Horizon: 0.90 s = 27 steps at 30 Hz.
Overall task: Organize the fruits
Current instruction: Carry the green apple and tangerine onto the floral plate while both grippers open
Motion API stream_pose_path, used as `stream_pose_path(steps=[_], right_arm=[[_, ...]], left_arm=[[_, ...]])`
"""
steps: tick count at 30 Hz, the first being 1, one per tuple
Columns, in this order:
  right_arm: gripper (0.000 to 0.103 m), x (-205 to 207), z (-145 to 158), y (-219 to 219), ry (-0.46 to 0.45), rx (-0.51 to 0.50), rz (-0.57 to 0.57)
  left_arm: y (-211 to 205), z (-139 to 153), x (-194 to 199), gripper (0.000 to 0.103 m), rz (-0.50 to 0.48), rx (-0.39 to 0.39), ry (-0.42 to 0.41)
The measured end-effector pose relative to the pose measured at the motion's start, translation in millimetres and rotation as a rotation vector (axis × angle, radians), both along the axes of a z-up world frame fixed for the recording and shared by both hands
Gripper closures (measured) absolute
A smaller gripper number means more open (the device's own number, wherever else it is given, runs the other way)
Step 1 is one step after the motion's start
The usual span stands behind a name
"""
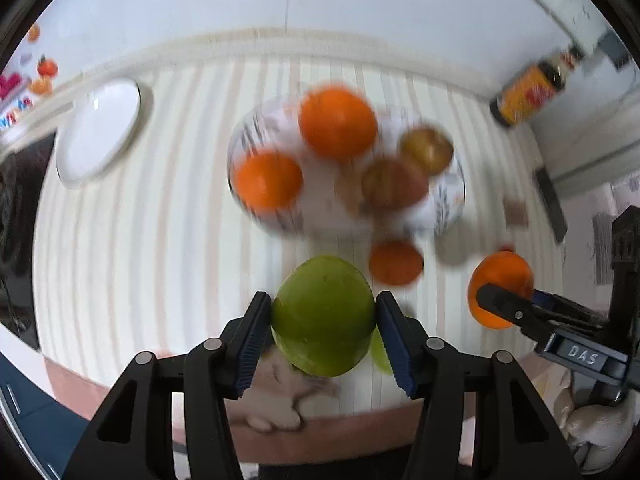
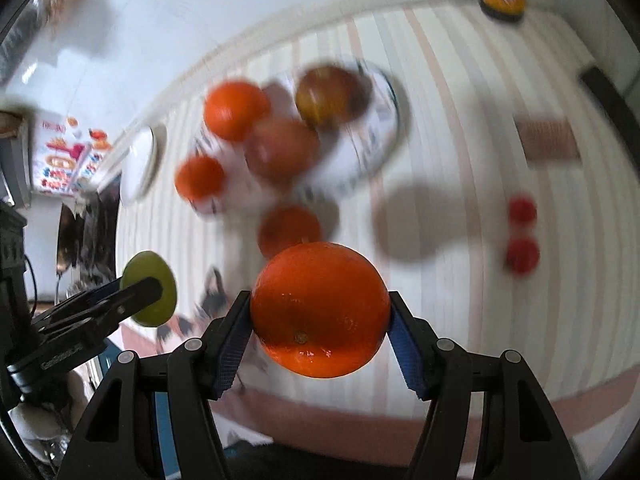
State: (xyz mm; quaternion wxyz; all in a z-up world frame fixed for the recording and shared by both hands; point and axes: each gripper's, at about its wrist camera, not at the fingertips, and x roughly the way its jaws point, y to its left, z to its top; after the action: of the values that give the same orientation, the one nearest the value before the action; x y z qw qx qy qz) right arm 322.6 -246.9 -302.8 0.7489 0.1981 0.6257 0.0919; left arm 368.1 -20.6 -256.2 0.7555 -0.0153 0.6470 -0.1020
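A: Left gripper point(image 1: 323, 312) clamped on the green fruit point(image 1: 323, 314), lower centre of the left wrist view. Right gripper point(image 2: 320, 312) clamped on an orange point(image 2: 320, 310), lower centre of the right wrist view. Both held above the striped worktop point(image 1: 160, 200).

B: Target is probably the patterned bowl point(image 1: 256, 128), mid-frame. Advice: bring 1 fruit in at a time, lower into a free gap, open only once it rests.

A: Count in the bowl: 2 oranges, 2 reddish-brown fruits, blurred. 1 loose orange point(image 1: 395, 262) just beside the bowl. 2 small red items at right of the right wrist view, kind unclear. 1 white plate point(image 1: 100, 132) upper left.
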Motion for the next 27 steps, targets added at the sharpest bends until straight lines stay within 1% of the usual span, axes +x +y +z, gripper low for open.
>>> stream_pose_path(steps=[1,3,6,9,14,17,18,20,22,23,24,25,26,27], right_arm=[[0.035,11.8,5.7,3.1,-0.013,0.002,0.008],[0.035,37.4,14.5,22.9,-0.042,0.006,0.031],[0.035,67.1,19.1,52.6,-0.052,0.006,0.077],[0.035,95.7,12.4,80.4,-0.025,-0.005,0.126],[0.035,125.9,-19.8,111.4,0.051,-0.024,0.168],[0.035,134.1,-34.2,117.6,0.083,-0.036,0.169],[0.035,135.7,-37.1,117.8,0.091,-0.038,0.166],[0.035,138.3,-37.1,120.2,0.091,-0.042,0.168],[0.034,140.4,-40.9,122.1,0.122,-0.026,0.166],[0.034,141.1,-40.4,122.5,0.120,-0.029,0.162],[0.029,141.5,-38.5,122.1,0.113,-0.045,0.155],[0.021,142.4,-36.9,121.8,0.113,-0.042,0.151],[0.018,143.1,-35.5,121.0,0.115,-0.035,0.147],[0.012,143.5,-32.9,119.6,0.113,-0.041,0.145]], left_arm=[[-2.1,7.2,12.4,0.051,0.000,0.011,-0.014],[-2.1,14.8,36.5,0.051,0.007,0.032,-0.036],[2.7,14.1,70.9,0.051,0.020,0.047,-0.026],[11.1,2.4,108.9,0.051,0.039,0.050,0.015],[18.9,-32.8,157.1,0.051,0.057,0.056,0.111],[21.2,-57.3,173.7,0.051,0.079,0.037,0.182],[21.1,-61.1,175.4,0.051,0.083,0.033,0.197],[21.9,-72.0,179.8,0.051,0.092,0.020,0.231],[20.6,-79.6,181.1,0.051,0.090,0.020,0.261],[20.1,-83.8,180.4,0.051,0.087,0.015,0.287],[19.5,-85.3,179.8,0.051,0.087,0.009,0.300],[20.6,-84.8,180.2,0.046,0.093,0.002,0.298],[21.8,-82.3,179.6,0.030,0.100,-0.003,0.288],[22.6,-77.5,179.0,0.023,0.100,-0.002,0.268]])
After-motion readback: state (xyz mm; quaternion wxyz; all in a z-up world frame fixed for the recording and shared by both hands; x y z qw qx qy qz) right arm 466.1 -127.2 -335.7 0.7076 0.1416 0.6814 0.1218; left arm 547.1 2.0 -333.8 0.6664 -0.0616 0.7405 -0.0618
